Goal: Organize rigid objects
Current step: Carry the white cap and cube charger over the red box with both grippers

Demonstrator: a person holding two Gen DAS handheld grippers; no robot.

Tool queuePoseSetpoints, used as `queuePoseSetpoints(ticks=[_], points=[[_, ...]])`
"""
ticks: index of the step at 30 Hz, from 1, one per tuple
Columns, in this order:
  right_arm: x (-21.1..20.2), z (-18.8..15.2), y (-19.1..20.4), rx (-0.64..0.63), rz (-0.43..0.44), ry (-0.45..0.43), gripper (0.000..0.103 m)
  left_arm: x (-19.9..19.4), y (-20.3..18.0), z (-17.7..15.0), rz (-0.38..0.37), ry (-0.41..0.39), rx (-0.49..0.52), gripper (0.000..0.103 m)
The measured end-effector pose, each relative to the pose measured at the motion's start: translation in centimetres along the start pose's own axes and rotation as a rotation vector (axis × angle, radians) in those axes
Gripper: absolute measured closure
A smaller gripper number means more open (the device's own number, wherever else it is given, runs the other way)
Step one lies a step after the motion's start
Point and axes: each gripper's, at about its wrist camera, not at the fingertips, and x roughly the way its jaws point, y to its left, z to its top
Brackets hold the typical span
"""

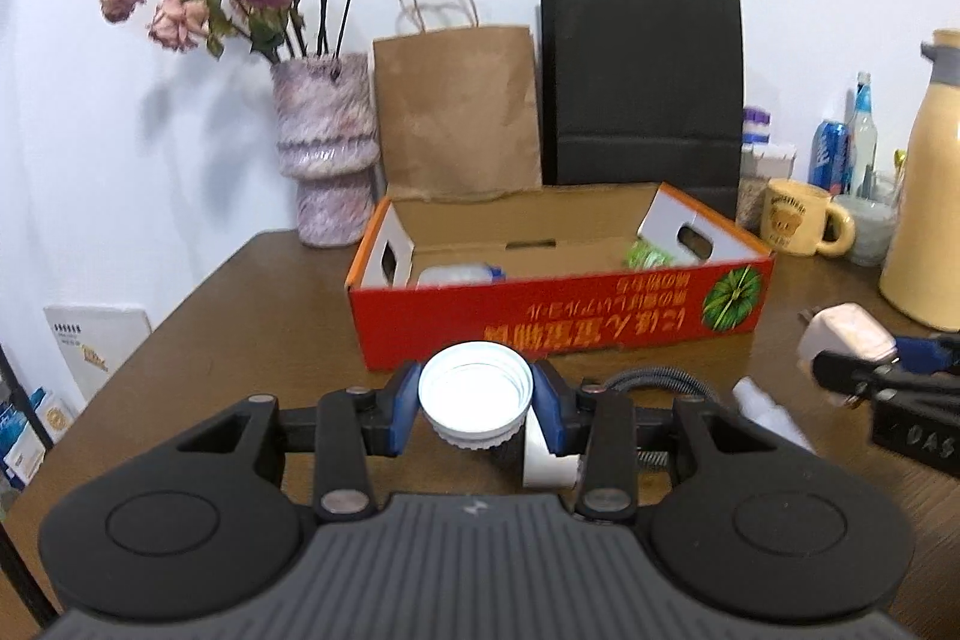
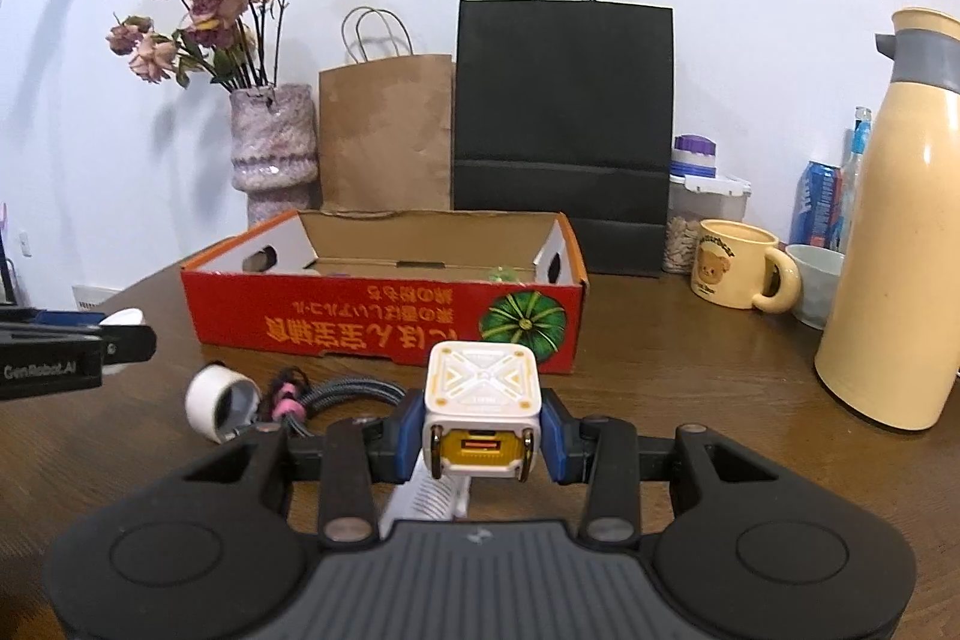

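Both grippers are loaded: the left gripper (image 1: 475,403) has its fingers clamped on a white lid (image 1: 475,394), the right gripper (image 2: 483,430) squeezes a white-and-yellow charger (image 2: 483,415). Both are held off the surface (image 2: 660,388), just short of the red box (image 2: 384,322), tilted slightly down. I'd guess they're being carried over to drop in with the 2 items already inside.
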Motion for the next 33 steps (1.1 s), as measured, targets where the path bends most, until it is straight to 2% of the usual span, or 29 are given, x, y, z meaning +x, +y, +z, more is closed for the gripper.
queuePoseSetpoints(ticks=[14, 33], points=[[0.9, 4.3, 2.0, -0.036, 0.019, -0.066, 0.065, 0.7, 0.2, 4.7, 0.003, -0.069, -0.072, 0.062], [6.0, 9.0, 2.8, -0.022, 0.022, -0.121, 0.065, 5.8, 1.9, 8.3, 0.079, -0.107, -0.178, 0.063]])
